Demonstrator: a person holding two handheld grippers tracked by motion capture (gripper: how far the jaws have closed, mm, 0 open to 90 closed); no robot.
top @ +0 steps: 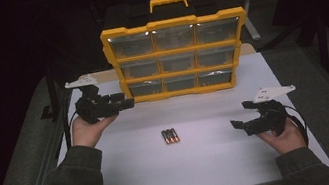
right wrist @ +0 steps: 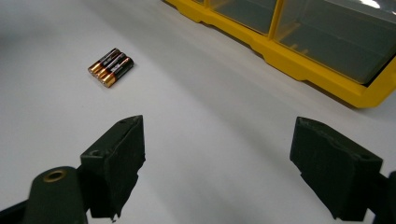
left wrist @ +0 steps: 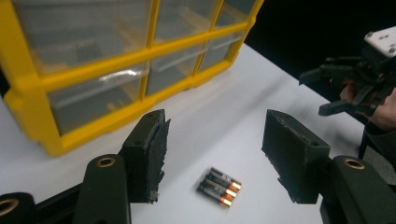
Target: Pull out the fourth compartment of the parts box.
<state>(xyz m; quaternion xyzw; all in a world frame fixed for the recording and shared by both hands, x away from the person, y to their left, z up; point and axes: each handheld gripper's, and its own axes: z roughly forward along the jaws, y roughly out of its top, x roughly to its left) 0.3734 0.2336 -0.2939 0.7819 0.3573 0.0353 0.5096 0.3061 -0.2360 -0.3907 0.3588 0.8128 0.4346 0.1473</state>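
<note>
While both tools hover over the white table (top: 204, 162), the scene reads so:
Batteries: three small black cylinder batteries with copper ends (top: 170, 136) lie side by side, touching, near the table middle.
Left gripper (top: 123, 102): released, jaws wide apart, just beside the yellow plastic organizer box with clear drawers (top: 172, 22).
Right gripper (top: 240, 116): released, jaws spread, right of the batteries, apart from them.

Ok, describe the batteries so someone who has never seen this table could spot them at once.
Start at the yellow drawer organizer standing at the far edge of the white table. In front of it, near the table's middle, lie three batteries side by side, touching. They are small, black with copper ends, and lie on the tabletop between the two grippers.
</note>
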